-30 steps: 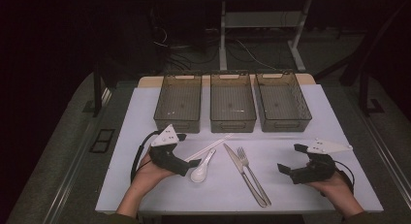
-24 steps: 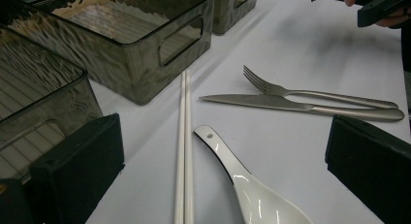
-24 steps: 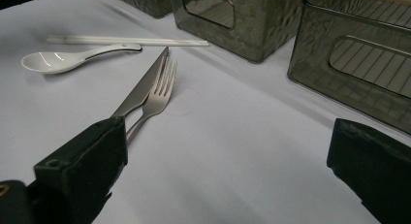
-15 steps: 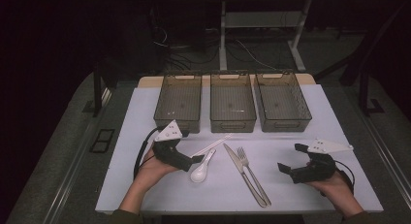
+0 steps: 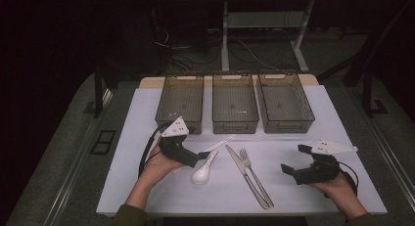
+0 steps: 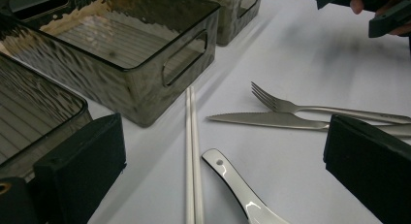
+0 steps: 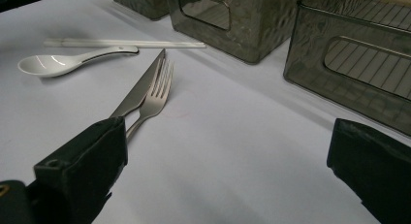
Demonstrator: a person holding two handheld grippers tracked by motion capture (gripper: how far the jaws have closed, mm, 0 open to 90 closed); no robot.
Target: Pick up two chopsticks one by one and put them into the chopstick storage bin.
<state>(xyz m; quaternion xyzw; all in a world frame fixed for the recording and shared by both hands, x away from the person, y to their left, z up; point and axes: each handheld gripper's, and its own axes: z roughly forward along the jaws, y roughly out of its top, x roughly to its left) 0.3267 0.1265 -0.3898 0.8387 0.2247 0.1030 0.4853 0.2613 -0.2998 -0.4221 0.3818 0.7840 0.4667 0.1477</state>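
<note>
Chopsticks point(image 6: 190, 156) between left claw point(image 6: 213, 170) jaws

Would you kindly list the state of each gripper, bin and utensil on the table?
Left gripper: open, empty, over the chopsticks.
Right gripper: open, empty.
Three bins: upright, empty.
Spoon: lying bowl up.
Knife and fork: lying flat, side by side.

Three bins point(image 5: 235, 104) side by side at tabletop point(image 5: 342, 138) rear. Before them, left to right: chopsticks point(image 5: 215, 146), spoon point(image 5: 203, 169), knife point(image 5: 246, 176), fork point(image 5: 255, 177). Left gripper point(image 5: 199, 157) just left of spoon; right gripper point(image 5: 293, 160) well right of fork.
</note>
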